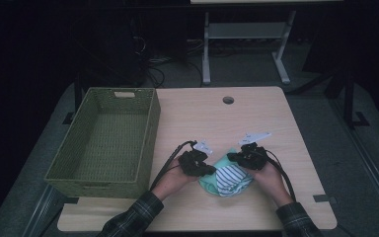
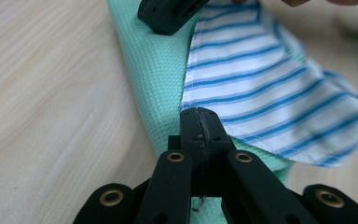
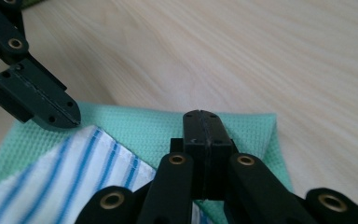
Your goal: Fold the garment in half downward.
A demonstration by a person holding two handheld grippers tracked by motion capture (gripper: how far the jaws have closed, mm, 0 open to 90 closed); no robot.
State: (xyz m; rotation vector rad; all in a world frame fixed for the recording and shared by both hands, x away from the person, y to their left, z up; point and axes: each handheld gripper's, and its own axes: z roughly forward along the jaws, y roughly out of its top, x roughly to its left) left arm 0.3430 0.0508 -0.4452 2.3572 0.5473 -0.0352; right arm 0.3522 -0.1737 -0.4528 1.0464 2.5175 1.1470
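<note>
My left claw [image 2: 199,122]: jaws pressed together, tips at the edge of the striped cloth [image 2: 270,93]; whether any fabric is caught between them, I cannot tell. My right claw [image 3: 202,125]: jaws pressed together, tips over the green cloth [image 3: 158,128], nothing seen between them. Striped cloth: white with blue lines, lying on top of the green cloth. Green cloth: waffle weave, flat on the bench [image 1: 256,118], near its front edge, between my two hands. Basket [image 1: 66,168]: green wicker, open-topped, standing at the left of the bench, apart from the cloths.
</note>
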